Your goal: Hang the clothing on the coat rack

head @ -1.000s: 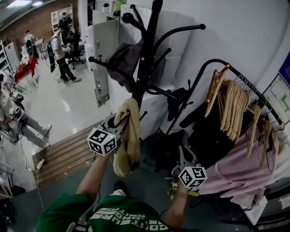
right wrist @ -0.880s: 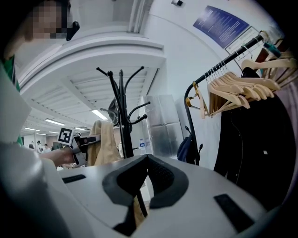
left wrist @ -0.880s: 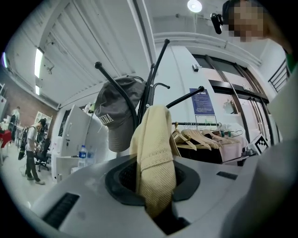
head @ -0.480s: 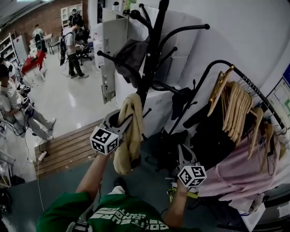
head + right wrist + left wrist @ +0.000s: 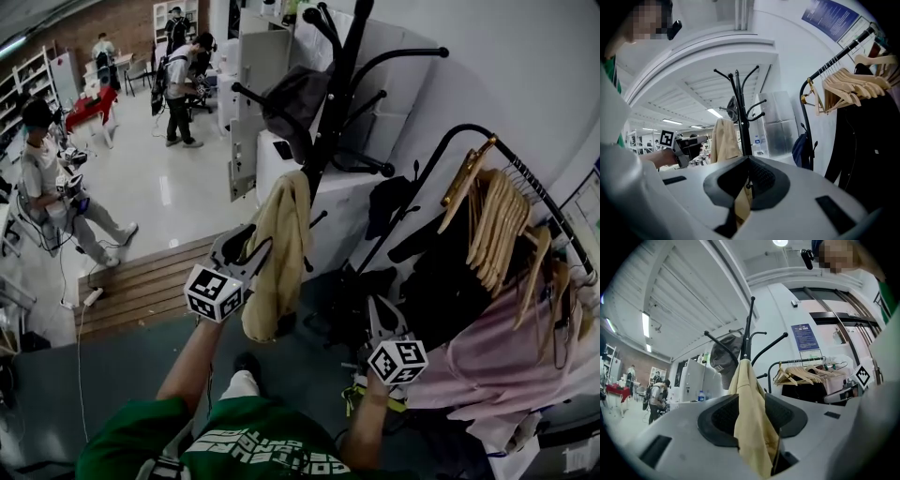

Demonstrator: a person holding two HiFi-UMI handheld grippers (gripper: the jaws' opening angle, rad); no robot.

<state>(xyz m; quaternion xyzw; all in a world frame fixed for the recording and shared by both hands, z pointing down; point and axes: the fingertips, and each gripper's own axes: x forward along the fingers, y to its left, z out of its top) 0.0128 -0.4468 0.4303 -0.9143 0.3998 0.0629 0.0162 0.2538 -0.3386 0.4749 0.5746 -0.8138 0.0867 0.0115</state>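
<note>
The black coat rack (image 5: 333, 103) stands in front of me against a white wall. A tan garment (image 5: 281, 253) hangs from one of its lower hooks. My left gripper (image 5: 246, 246) is level with the garment's upper part. In the left gripper view the tan garment (image 5: 752, 423) drops between the jaws, which have just been opening and now stand wide, so the left gripper (image 5: 752, 401) is open. My right gripper (image 5: 380, 305) is low on the right, apart from the garment. In its own view the right gripper (image 5: 749, 161) has its tips together, and the coat rack (image 5: 739, 108) stands ahead.
A dark grey garment (image 5: 295, 98) hangs higher on the rack. To the right, a black clothes rail carries wooden hangers (image 5: 497, 225), black clothes (image 5: 441, 281) and a pink garment (image 5: 506, 356). A wooden platform (image 5: 141, 291) and several people (image 5: 56, 187) are at the left.
The left gripper's jaws have spread apart around the tan garment, which now hangs free from the hook. The gripper has drawn back a little. The right gripper has shifted only slightly.
</note>
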